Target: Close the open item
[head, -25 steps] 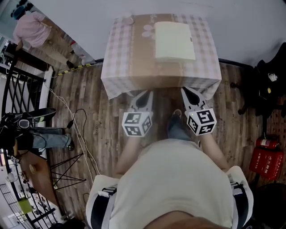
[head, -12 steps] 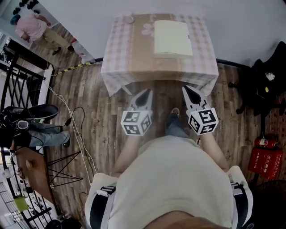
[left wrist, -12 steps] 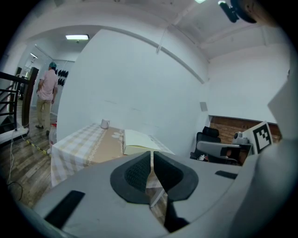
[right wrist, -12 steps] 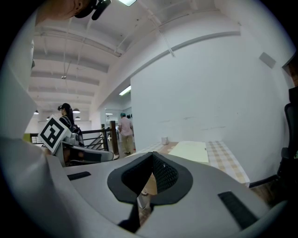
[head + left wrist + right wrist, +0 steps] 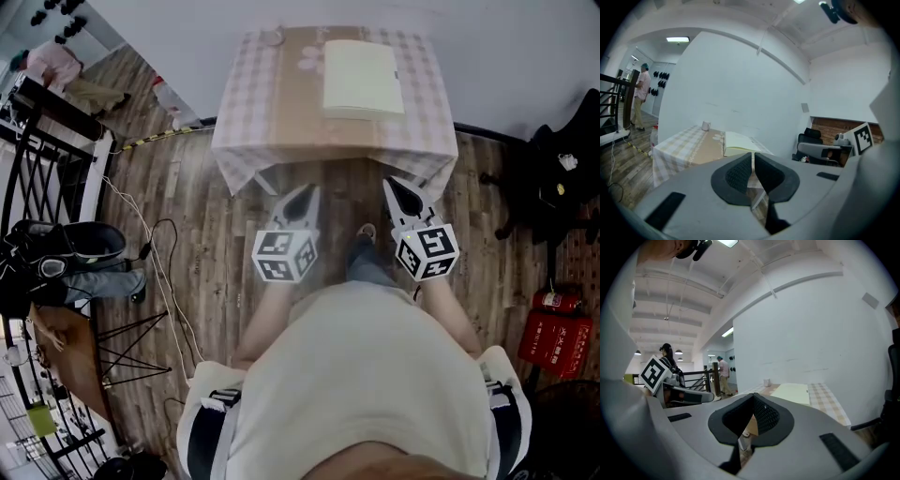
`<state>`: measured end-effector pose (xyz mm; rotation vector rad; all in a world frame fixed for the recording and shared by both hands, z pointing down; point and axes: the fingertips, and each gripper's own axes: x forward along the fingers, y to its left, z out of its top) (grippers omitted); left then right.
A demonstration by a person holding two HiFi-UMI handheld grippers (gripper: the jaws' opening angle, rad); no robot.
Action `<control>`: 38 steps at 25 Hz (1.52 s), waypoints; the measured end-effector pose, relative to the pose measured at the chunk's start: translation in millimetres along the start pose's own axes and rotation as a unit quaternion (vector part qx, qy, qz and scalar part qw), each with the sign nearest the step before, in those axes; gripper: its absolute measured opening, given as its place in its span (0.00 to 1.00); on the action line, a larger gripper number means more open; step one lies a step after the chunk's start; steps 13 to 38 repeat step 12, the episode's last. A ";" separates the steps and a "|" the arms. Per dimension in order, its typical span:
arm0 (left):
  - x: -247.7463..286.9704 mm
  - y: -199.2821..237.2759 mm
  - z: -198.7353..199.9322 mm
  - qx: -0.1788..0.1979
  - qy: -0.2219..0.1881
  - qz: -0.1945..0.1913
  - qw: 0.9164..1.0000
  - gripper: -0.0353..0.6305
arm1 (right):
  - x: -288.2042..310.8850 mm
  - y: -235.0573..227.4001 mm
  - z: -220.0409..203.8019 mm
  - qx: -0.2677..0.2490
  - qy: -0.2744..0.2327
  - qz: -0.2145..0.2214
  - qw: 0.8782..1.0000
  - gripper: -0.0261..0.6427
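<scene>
Both claws, left gripper (image 5: pixel 303 194) and right gripper (image 5: pixel 397 187), are hanging shut and empty, short of the table (image 5: pixel 251 122).
Pale book (image 5: pixel 361 80) is lying flat there, seemingly closed; its cover edge is needing a closer look.

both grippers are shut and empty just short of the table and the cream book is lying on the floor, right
Not quite. The head view shows the cream book lying on the table, not on the floor. The rest holds: the left gripper and the right gripper are both shut and empty, just short of the table.
</scene>
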<state>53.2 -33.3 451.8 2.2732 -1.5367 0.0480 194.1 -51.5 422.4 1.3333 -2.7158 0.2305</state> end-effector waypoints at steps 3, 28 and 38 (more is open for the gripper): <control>-2.3 -3.2 -2.3 0.002 0.002 -0.001 1.000 0.08 | -4.1 -0.9 -3.4 0.002 0.003 -0.001 1.000 0.04; -5.9 -13.5 -4.8 0.008 0.003 0.002 1.000 0.08 | -16.8 -5.9 0.5 -0.008 -0.004 -0.001 1.000 0.04; -5.9 -13.5 -4.8 0.008 0.003 0.002 1.000 0.08 | -16.8 -5.9 0.5 -0.008 -0.004 -0.001 1.000 0.04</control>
